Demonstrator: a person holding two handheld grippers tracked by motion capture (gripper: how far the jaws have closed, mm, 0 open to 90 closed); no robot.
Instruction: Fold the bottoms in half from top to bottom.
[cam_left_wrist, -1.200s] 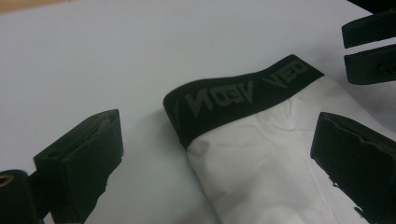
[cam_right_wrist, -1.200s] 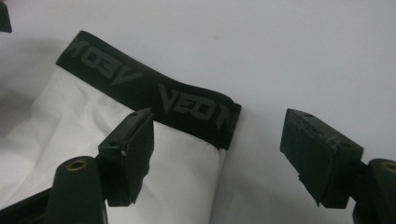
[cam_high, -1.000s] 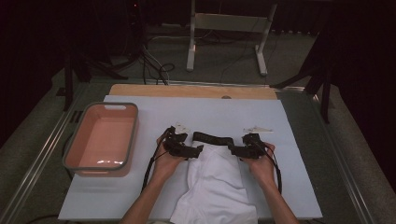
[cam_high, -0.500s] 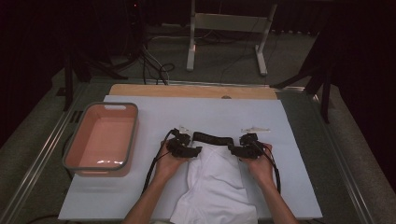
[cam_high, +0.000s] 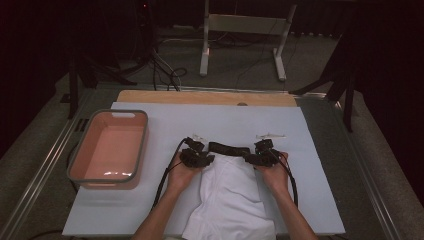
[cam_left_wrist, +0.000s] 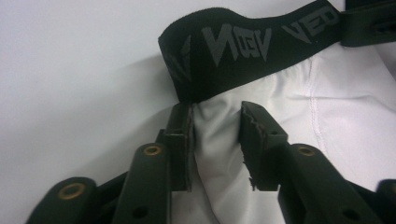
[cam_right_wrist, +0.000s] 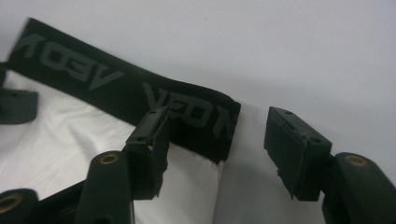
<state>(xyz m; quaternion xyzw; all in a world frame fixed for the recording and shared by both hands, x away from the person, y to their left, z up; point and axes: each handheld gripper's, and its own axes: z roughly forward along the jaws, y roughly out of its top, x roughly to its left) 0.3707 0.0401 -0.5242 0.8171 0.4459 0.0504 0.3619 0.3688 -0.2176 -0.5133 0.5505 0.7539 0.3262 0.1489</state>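
**Both corners of the waistband lined up for a grip**

Nearest to us, the white garment (cam_high: 227, 200) lies flat on the table sheet (cam_high: 320, 200), running away toward its black waistband (cam_high: 229, 148) at the far end. We hold one gripper at each end of that band, probably so the cloth can be lifted or spread evenly. The left gripper (cam_left_wrist: 215, 122) has just been closing; its jaws straddle a pinch of white fabric, still slightly apart. The right gripper (cam_right_wrist: 219, 133) stands wide around the band's corner, not clamping. Farther left sits the pink bin (cam_high: 80, 175).
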